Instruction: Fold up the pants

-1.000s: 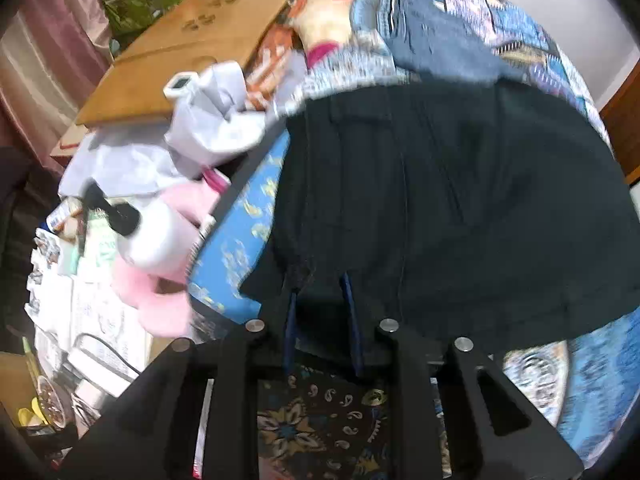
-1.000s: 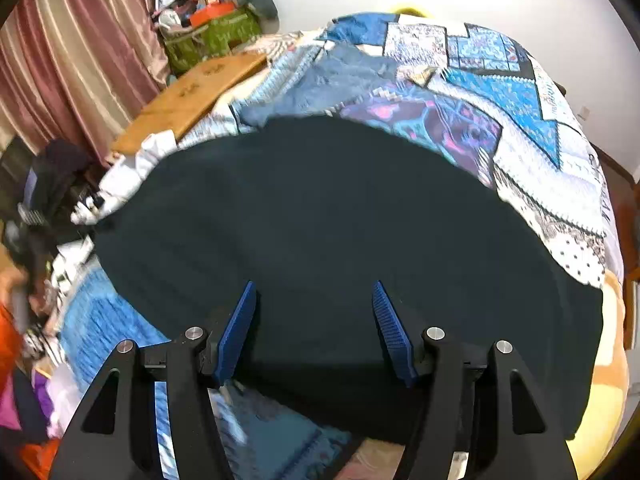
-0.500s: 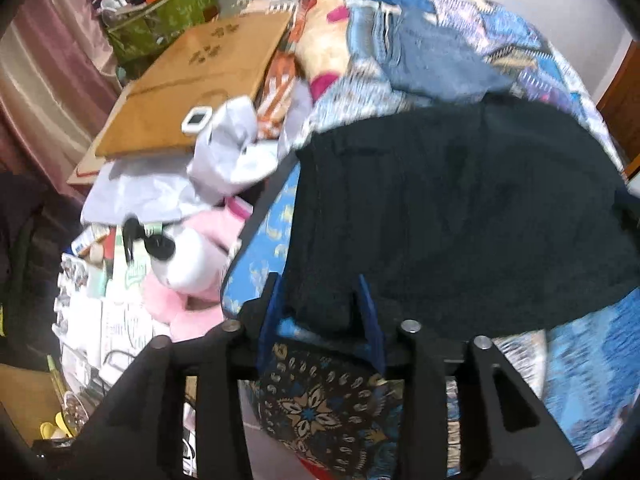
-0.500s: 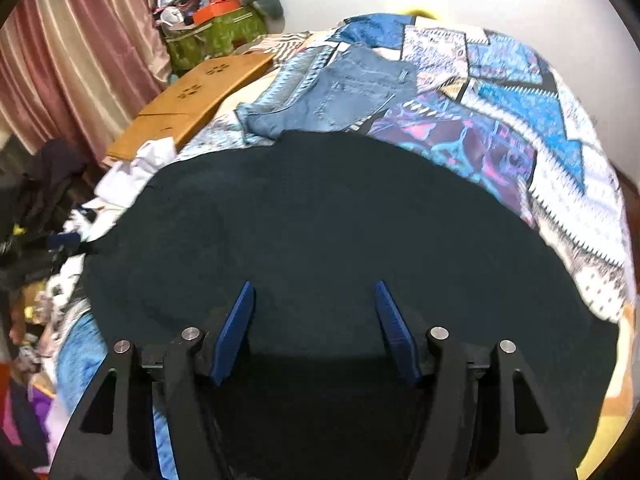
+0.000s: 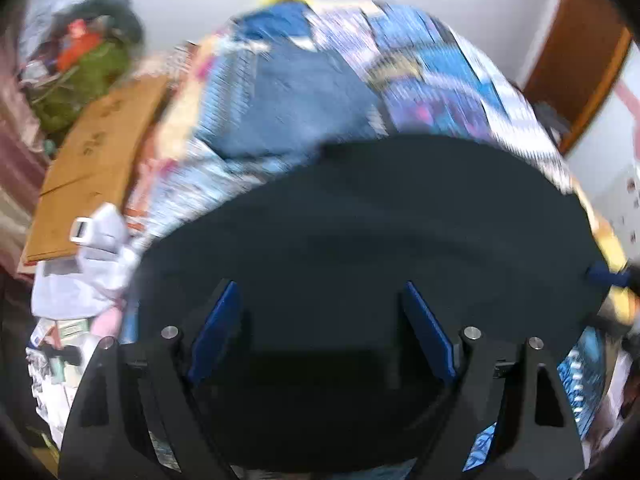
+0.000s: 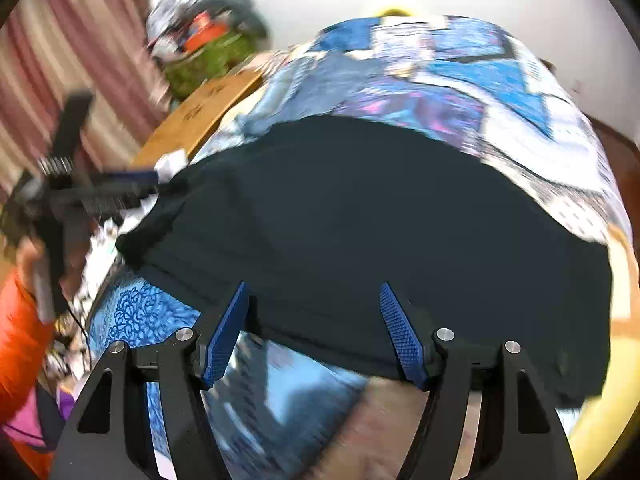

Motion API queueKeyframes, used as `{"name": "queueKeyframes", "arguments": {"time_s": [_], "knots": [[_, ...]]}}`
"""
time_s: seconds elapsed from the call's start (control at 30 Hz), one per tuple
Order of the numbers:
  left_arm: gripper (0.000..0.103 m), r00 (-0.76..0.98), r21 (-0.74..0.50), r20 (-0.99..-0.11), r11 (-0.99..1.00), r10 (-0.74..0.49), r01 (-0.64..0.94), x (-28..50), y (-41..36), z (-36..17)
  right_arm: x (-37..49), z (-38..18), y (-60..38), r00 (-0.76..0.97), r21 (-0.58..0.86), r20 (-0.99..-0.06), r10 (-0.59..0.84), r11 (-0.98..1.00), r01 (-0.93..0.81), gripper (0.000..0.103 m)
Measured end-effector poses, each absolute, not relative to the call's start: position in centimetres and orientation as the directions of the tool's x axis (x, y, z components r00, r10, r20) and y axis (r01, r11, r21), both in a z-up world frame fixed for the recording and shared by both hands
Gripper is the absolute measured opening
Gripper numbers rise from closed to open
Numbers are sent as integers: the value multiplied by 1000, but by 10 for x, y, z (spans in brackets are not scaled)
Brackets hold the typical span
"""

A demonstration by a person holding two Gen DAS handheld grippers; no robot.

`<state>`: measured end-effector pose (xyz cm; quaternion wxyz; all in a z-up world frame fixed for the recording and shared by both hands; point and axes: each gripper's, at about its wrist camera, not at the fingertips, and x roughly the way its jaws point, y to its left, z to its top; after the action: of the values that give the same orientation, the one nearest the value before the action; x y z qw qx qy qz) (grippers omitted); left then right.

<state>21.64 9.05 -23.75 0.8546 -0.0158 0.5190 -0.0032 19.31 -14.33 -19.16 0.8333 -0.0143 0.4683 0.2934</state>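
Pants (image 6: pixel 380 220) lie flat, near edge between spread right fingers (image 6: pixel 224 332).

Pants (image 6: pixel 380 216) on bedspread (image 6: pixel 500 92) — jeans (image 5: pixel 304 96) behind.

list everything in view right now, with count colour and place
pants: 1, black, spread flat on the bed
quilt: 1, blue patchwork, covering the bed
jeans: 1, blue, on the quilt beyond the pants
board: 1, tan, left of the bed
bag: 1, green, far left by the wall
curtain: 1, pink striped, far left
white cloth: 1 heap, white, left edge of the bed
left gripper: 1, black with blue pads, open over the pants
right gripper: 1, black with blue pads, open at the pants' near edge
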Motion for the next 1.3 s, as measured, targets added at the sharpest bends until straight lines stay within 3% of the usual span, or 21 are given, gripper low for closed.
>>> {"name": "queueKeyframes", "arguments": {"time_s": [0.23, 0.43, 0.67, 0.97, 1.2, 1.3], "knots": [[84, 454, -57, -890, 998, -53, 4, 195, 89, -239, 180, -186, -240, 514, 308, -760, 398, 917, -254, 68], [84, 485, -7, -874, 1000, -6, -1, 193, 87, -212, 162, -199, -304, 552, 373, -762, 339, 926, -54, 80], [84, 512, -3, -859, 1000, 5, -15, 220, 65, -204, 159, -239, -352, 540, 562, -741, 399, 808, 175, 81], [84, 497, 80, -867, 994, 34, 72, 241, 18, -230, 166, -265, -374, 553, 691, -689, 469, 655, 306, 83], [91, 487, 55, -873, 995, 5, 87, 256, 9, -235, 172, -279, -374, 569, 707, -677, 466, 628, 327, 83], [94, 489, 33, -872, 997, -7, 73, 258, 11, -237, 175, -279, -374, 575, 701, -681, 454, 632, 331, 75]]}}
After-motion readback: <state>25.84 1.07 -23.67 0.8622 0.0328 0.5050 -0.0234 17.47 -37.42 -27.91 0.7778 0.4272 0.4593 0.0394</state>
